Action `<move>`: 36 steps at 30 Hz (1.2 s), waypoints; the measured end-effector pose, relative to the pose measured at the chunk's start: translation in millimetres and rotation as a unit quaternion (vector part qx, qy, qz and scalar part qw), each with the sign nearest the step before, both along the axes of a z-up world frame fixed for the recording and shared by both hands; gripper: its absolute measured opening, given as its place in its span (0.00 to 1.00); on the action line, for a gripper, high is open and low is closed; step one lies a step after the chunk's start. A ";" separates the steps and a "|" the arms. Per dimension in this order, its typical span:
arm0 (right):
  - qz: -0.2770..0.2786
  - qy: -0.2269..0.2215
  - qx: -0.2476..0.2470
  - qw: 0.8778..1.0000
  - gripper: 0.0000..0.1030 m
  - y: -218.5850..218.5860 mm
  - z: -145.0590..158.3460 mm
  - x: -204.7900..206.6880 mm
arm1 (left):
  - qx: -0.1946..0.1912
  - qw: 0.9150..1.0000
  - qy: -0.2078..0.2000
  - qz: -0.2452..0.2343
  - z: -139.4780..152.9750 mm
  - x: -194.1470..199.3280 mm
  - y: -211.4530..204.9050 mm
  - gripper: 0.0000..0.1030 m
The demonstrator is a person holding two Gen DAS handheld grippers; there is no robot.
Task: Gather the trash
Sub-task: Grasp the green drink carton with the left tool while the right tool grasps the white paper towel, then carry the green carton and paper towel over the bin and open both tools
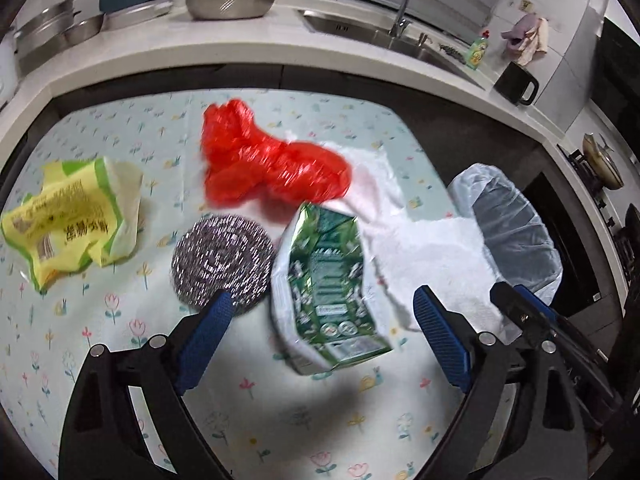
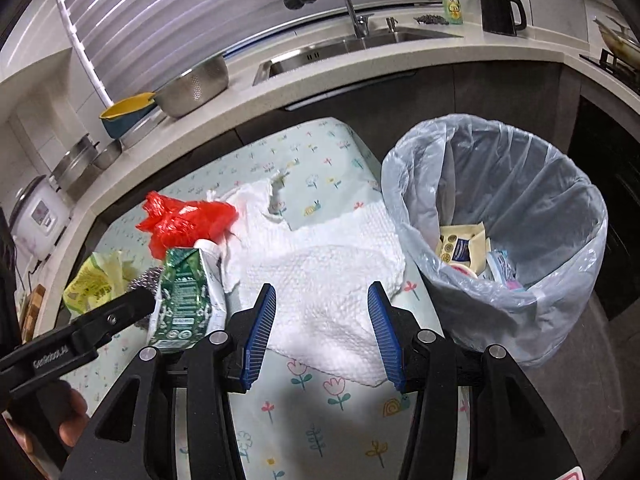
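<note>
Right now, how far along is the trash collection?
Partly done: wrappers already lie in the lined bin. In hand: nothing; the left gripper is open over the green carton, the right gripper open over the paper towel. Left on the table: carton, towel, red bag, steel scourer, yellow wrapper.

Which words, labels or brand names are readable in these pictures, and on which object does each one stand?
"GenRobot.AI": on the left gripper, along its black arm.
Yellow wrapper: large Chinese characters, too blurred to read.
Green carton: print too small.
Dish soap bottle: label unreadable.
Trash in the bin: labels unreadable.
</note>
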State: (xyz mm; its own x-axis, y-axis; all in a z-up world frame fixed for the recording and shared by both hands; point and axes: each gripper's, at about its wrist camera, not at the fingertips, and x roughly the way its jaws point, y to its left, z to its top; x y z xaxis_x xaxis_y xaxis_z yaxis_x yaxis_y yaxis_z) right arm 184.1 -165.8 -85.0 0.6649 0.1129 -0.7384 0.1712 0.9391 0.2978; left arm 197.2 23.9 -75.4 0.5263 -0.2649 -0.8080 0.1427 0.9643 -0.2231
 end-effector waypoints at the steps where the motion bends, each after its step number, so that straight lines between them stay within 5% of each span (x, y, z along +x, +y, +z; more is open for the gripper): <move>1: 0.000 0.004 0.000 1.000 0.45 -0.1 -3.2 1.8 | -0.001 1.000 0.005 0.003 -4.3 -0.2 0.7 0.85; 11: 0.009 0.028 0.002 1.000 0.43 5.5 -23.6 7.7 | 0.004 0.999 0.037 0.022 -34.6 5.2 -0.7 0.77; 19: 0.024 0.044 -0.001 0.999 0.09 14.7 -33.0 3.1 | -0.027 0.998 0.060 0.017 -39.8 6.5 0.2 0.53; 31: 0.024 0.042 0.017 0.999 0.04 12.0 -32.6 -10.1 | -0.045 0.997 0.054 0.037 -45.4 7.6 1.9 0.65; 36: 0.026 0.041 0.023 0.999 0.04 12.9 -32.6 -10.7 | -0.068 0.996 0.056 0.026 -42.9 8.8 -2.6 0.39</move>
